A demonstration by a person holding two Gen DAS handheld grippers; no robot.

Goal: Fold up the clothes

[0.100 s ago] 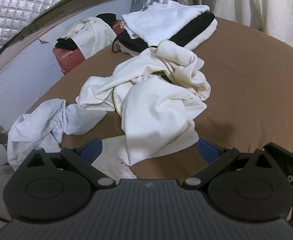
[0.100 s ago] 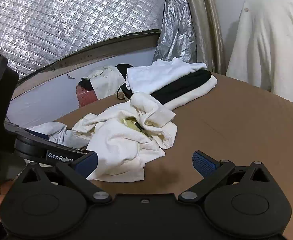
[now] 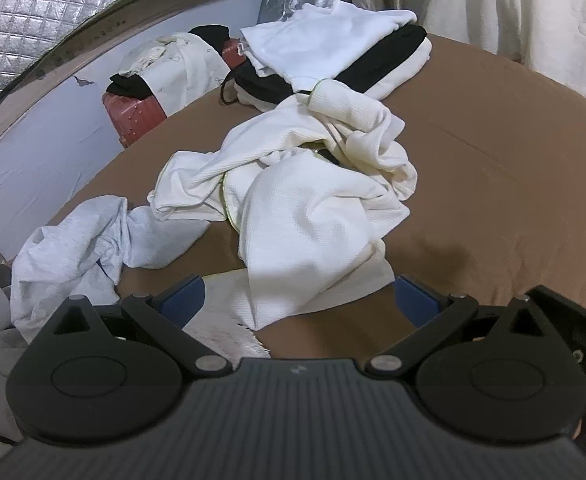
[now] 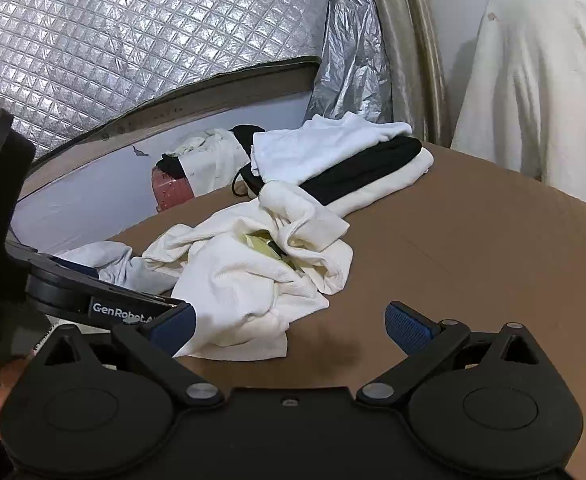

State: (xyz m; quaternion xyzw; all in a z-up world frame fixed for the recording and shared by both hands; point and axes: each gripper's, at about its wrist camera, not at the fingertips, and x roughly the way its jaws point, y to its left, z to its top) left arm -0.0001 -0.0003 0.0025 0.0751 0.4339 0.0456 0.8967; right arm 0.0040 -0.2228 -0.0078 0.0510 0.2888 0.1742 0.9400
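A crumpled garment (image 3: 313, 208) lies mid-counter (image 3: 493, 184); a folded stack (image 3: 333, 52) sits behind it, another garment (image 3: 73, 248) to its left.

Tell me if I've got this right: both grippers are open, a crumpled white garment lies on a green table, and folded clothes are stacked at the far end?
Nearly. The table is brown, not green, as the right wrist view shows. The rest holds: the left gripper and right gripper are open, the crumpled white garment lies there, and the folded clothes sit beyond.

Lived-in home room, brown desk (image 3: 493, 152) strewn with crumpled white clothes (image 3: 305, 208), folded stack (image 4: 345, 160) at its far edge, pink suitcase (image 3: 133, 116) by the wall, quilted silver foil sheet (image 4: 153, 28), white drape (image 4: 541, 92) behind.
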